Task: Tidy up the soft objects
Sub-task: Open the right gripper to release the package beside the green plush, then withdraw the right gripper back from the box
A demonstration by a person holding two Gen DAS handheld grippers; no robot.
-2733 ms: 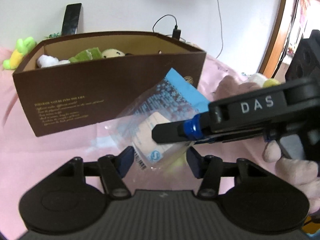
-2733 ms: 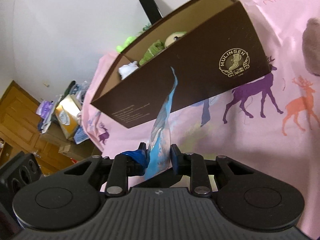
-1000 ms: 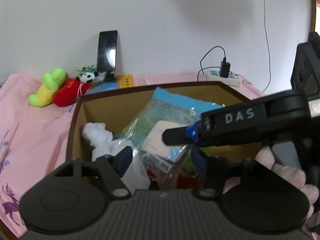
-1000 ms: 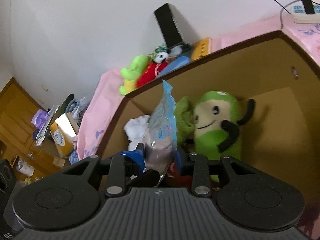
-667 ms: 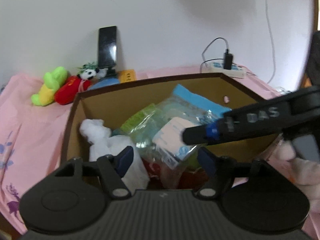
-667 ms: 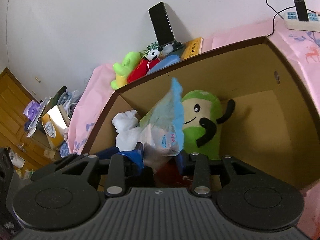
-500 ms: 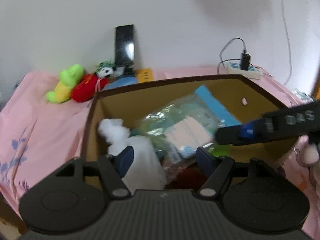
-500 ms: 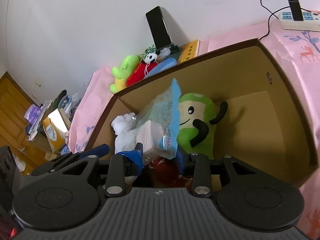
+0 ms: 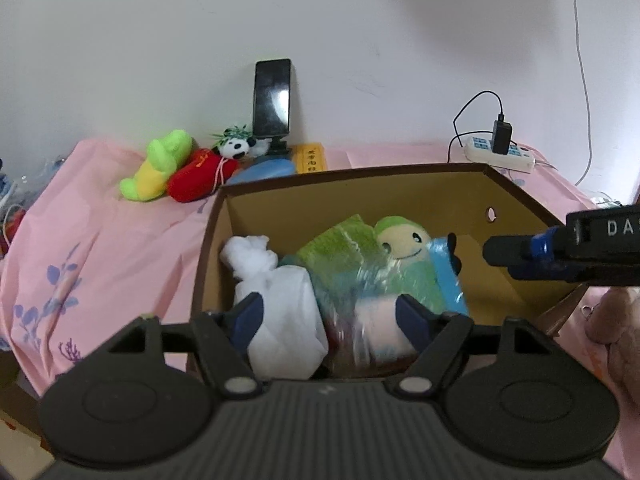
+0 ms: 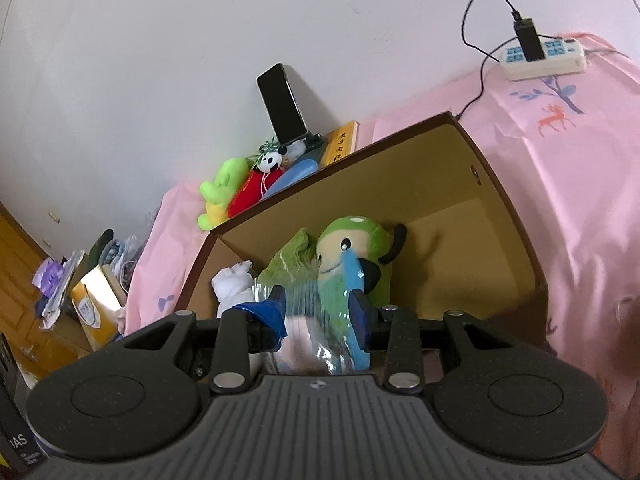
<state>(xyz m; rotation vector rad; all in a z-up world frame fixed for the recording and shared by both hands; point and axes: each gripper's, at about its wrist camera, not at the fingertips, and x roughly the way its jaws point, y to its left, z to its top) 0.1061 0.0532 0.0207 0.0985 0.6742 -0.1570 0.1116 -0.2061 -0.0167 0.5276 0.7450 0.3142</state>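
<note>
Crinkly clear packet [image 9: 384, 304] atop fuzzy green plush [image 9: 400, 236], cardboard box [image 9: 360, 196].

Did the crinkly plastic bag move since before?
Yes. The plastic bag was held outside the brown box's front; now it lies down inside, against the green plush.

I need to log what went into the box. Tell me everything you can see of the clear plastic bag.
The clear plastic bag is crinkly and see-through, with a blue strip along one edge and pale folded contents inside. It lies tilted in the brown box, draped over the green plush toy, beside the white cloth. Neither gripper grips it.
</note>
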